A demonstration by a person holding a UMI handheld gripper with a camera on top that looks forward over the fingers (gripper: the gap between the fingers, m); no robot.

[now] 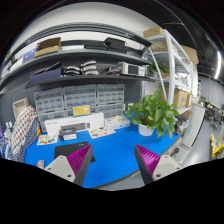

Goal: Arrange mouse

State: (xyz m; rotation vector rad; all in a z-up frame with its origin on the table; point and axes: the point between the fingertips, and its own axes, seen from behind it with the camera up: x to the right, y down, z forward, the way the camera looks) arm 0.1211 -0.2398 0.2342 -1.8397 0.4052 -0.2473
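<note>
We see our gripper [110,163] with two pale grey fingers. Each carries a ridged magenta pad [80,156] inside.

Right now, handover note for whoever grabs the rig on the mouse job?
Gripper: open, nothing between the fingers, held above the near edge of the blue mat.
Mouse: cannot pick it out from here. A white keyboard-like item lies at the mat's far side, a potted plant to the right beyond the fingers, shelves behind.
Done: nothing visible.
Left: find the mouse, grasp it, place it.
</note>
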